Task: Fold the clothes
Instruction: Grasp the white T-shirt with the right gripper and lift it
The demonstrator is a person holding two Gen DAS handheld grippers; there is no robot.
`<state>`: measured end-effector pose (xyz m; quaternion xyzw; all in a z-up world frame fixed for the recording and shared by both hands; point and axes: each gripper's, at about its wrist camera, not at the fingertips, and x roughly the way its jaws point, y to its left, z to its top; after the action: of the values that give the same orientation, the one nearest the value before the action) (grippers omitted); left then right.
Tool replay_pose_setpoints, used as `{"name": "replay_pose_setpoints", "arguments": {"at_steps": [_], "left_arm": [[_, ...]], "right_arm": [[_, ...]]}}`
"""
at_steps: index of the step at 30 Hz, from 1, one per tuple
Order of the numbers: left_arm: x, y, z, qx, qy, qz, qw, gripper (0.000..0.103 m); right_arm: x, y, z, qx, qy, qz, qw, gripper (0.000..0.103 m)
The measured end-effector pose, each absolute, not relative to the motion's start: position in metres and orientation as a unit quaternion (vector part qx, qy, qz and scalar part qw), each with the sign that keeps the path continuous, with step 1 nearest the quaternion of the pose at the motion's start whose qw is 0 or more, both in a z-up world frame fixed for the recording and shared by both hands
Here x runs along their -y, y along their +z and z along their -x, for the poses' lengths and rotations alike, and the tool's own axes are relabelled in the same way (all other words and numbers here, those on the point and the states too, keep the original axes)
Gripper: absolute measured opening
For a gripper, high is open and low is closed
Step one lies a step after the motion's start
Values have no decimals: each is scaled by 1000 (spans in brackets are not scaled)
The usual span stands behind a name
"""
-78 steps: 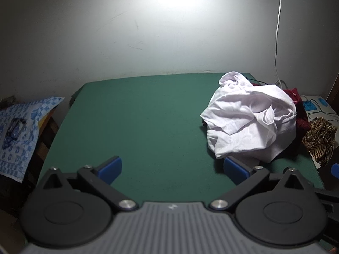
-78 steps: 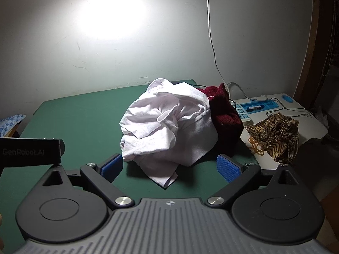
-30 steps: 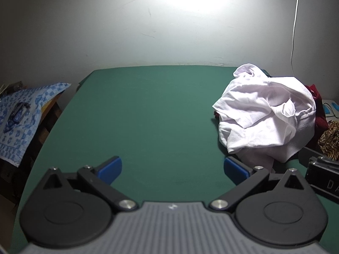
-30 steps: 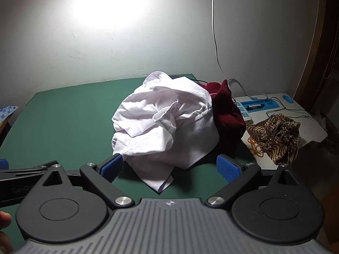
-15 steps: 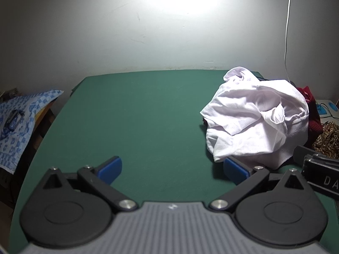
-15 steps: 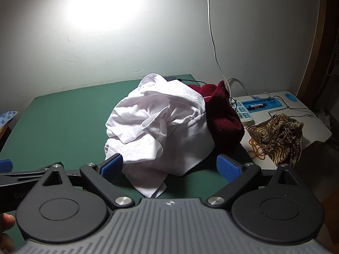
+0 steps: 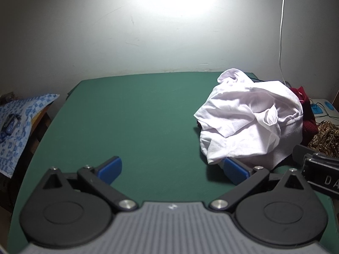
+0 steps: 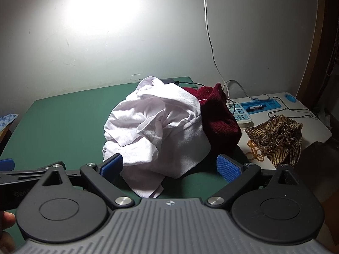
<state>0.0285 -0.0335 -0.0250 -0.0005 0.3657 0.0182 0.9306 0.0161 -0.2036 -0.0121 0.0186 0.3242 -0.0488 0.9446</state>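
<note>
A crumpled white garment (image 7: 247,118) (image 8: 156,124) lies heaped on the right side of the green table (image 7: 131,116) (image 8: 59,122). Behind it, partly hidden, is a dark red knitted garment (image 8: 218,116) (image 7: 306,110). My left gripper (image 7: 172,169) is open above bare green cloth, its right fingertip at the white heap's near-left edge. My right gripper (image 8: 170,166) is open too, and the near hem of the white garment lies between its blue pads. Nothing is gripped.
A tiger-patterned cloth (image 8: 277,137) and a blue-and-white power strip (image 8: 241,114) lie on a white side table (image 8: 313,127) to the right. A white cable (image 8: 209,36) hangs down the wall. A blue-patterned cloth (image 7: 14,118) lies left of the table.
Both grippers have drifted closer to the white heap; the right one now straddles its near hem, and the left one's right fingertip has reached its edge. Both stay open.
</note>
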Motion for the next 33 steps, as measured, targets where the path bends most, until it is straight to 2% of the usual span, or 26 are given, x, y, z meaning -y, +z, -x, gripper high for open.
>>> {"name": "replay_pose_setpoints", "arguments": {"at_steps": [5,12,17,18,20,21,26,33], "left_arm": [[33,-40,-33,-378,-3,4,926,103],[35,-71,-46,-434,-36,7,900,103],[35,-75,-45,-427,-26,-11,904,103],[35,-75,-45,-423,-21,-17,906,103],[33,-75,-45,-420,-12,-24,907,103],[33,-76,-46,-420,-10,-28,907,103],[35,-78,-51,-418,-10,-38,908,102],[58,-83,-61,-396,-39,-84,913,102]], "right_arm": [[209,-20,-19,-318,-46,-11,947,95],[205,-34,-49,-306,5,37,951,85],[199,-47,-85,-319,32,49,946,79],[197,-49,-88,-321,43,48,945,73],[193,-55,-93,-327,57,46,942,38],[192,-59,-96,-333,60,40,940,1],[213,-53,-98,-321,67,-39,944,2],[236,21,-71,-215,151,-115,958,2]]}}
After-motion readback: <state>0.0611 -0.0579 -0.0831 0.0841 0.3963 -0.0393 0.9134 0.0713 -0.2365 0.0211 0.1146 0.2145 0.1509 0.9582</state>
